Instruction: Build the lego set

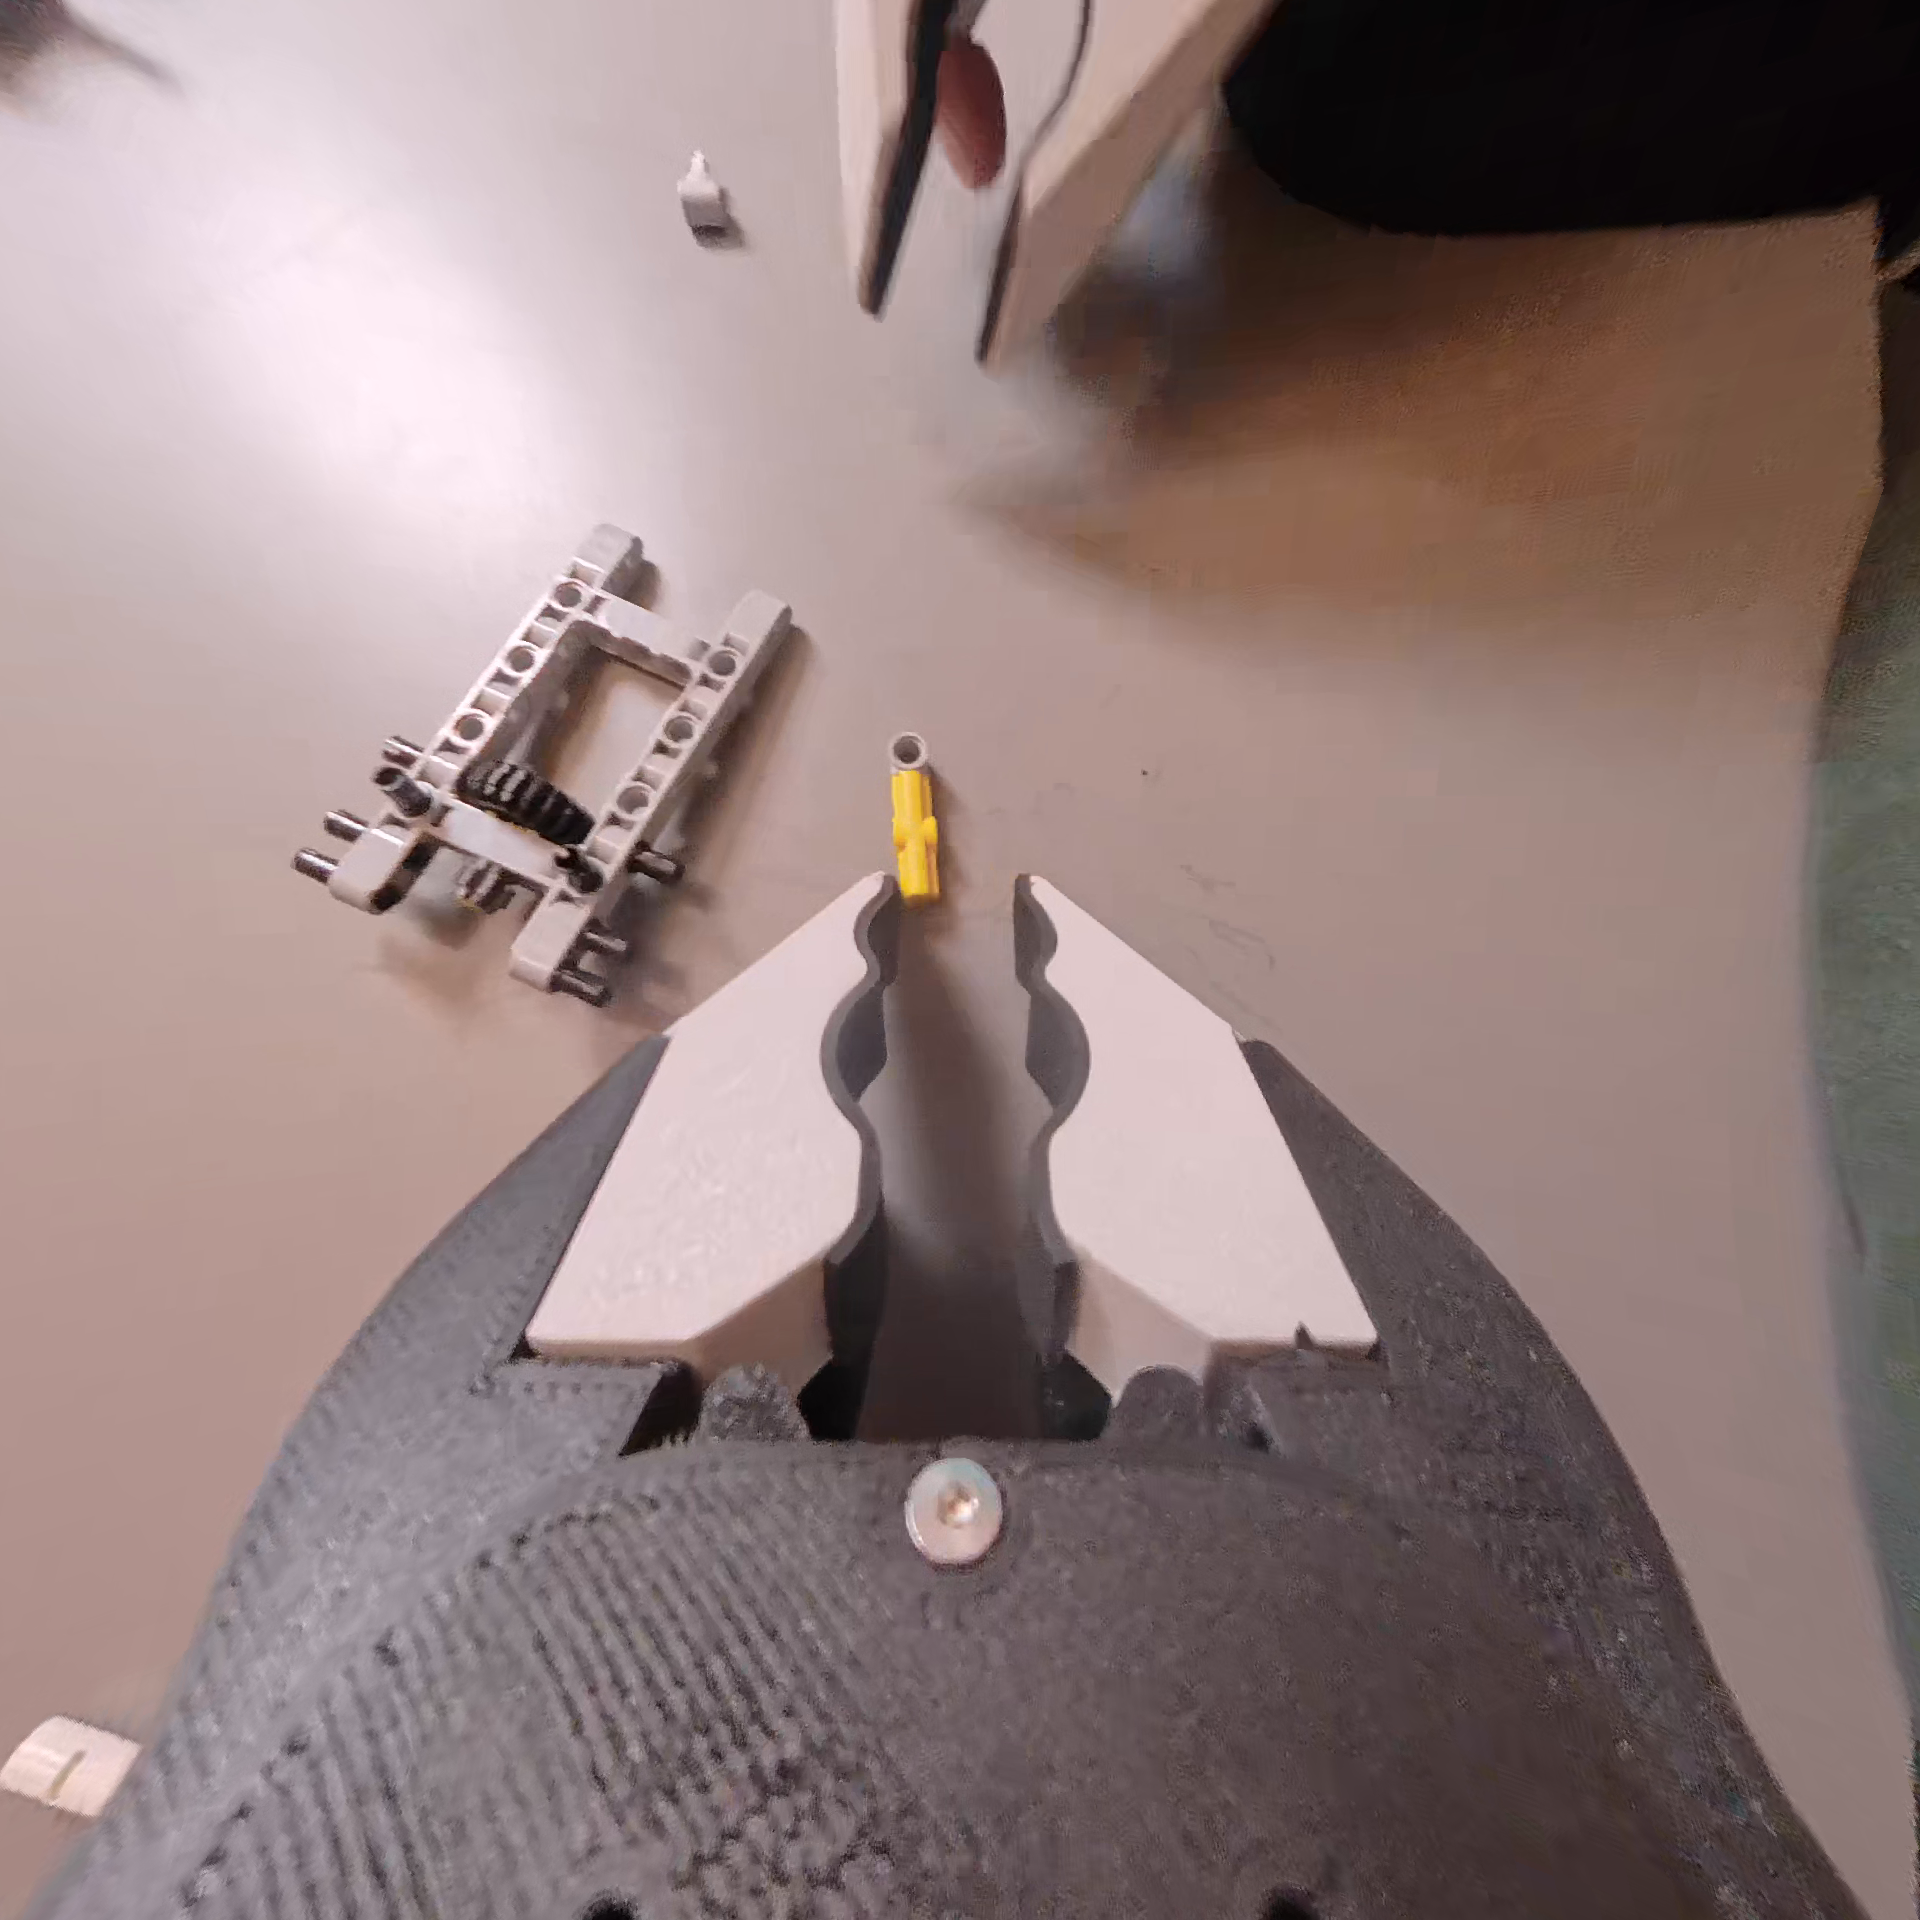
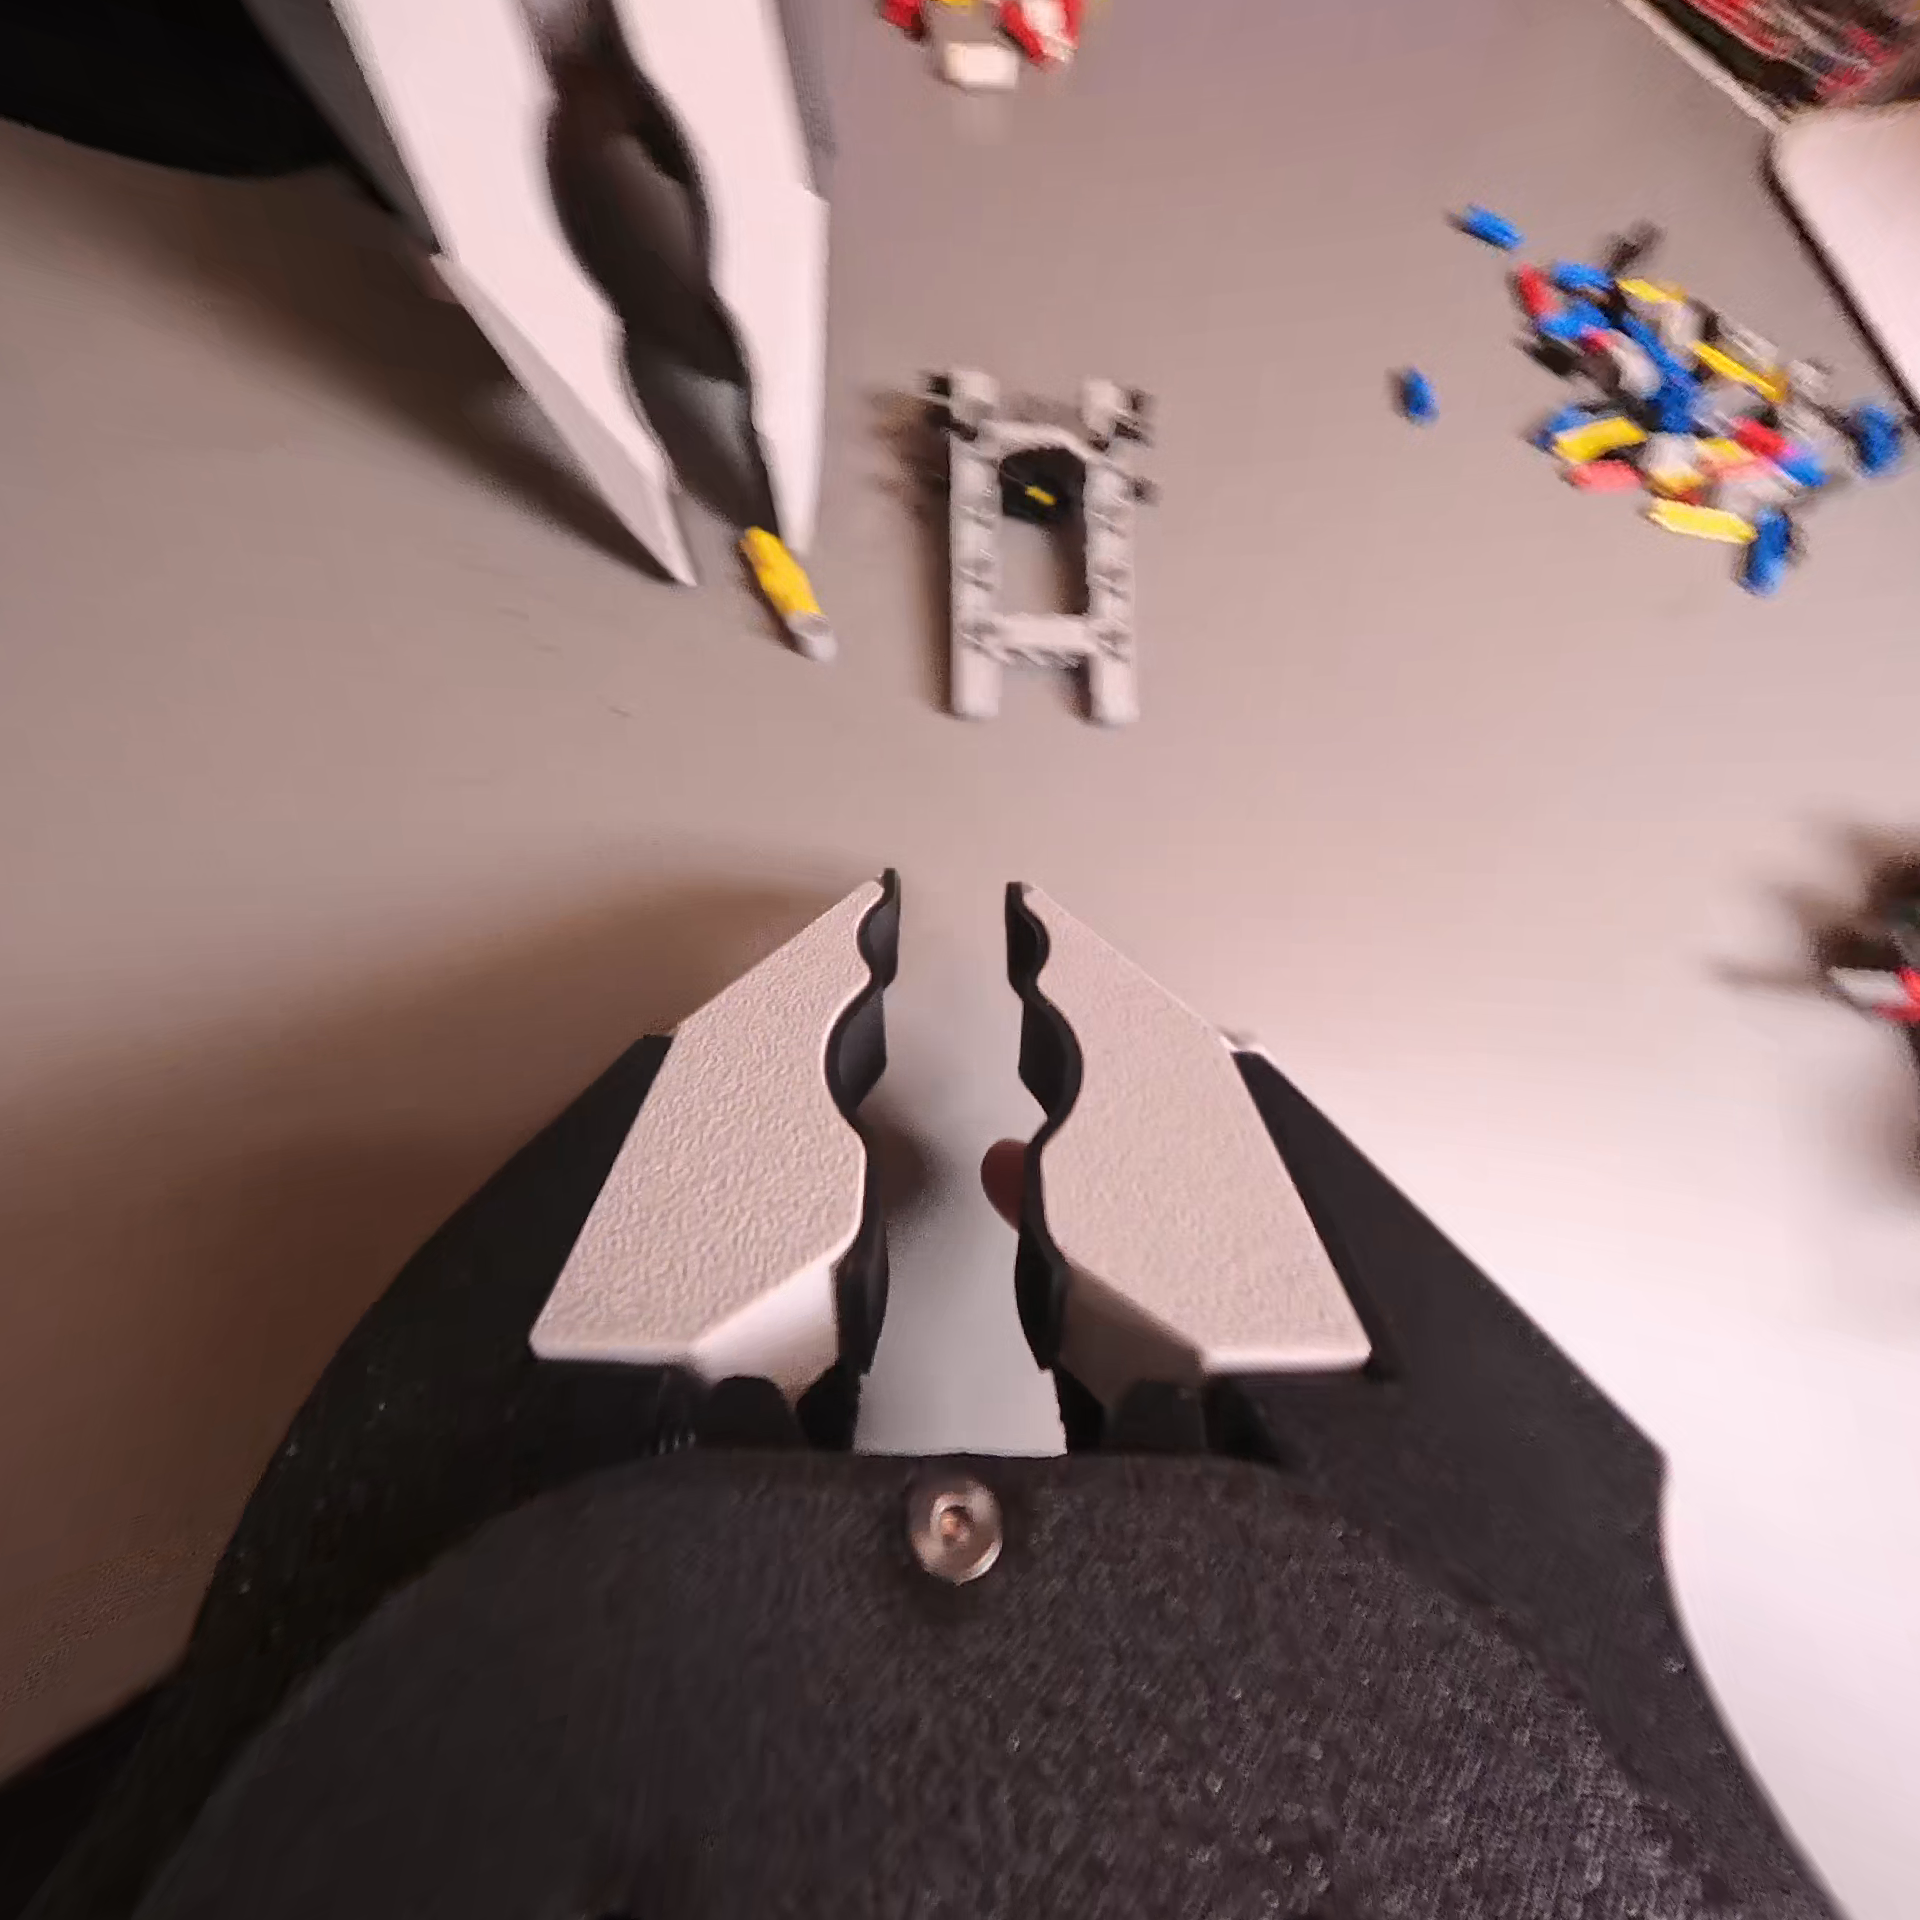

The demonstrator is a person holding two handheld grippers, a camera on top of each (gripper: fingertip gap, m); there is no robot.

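Grey frame (image 1: 582, 769) with black gear (image 1: 525, 805); yellow pin (image 1: 914, 831); beige table (image 1: 1351, 831).

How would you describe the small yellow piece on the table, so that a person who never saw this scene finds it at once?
Start from the grey lego frame with the black gear, lying flat on the table. Beside it, apart from it, the left hand-held gripper hovers open. The yellow pin lies just off its fingertips, with a grey ring at its far end: the only yellow piece lying alone.
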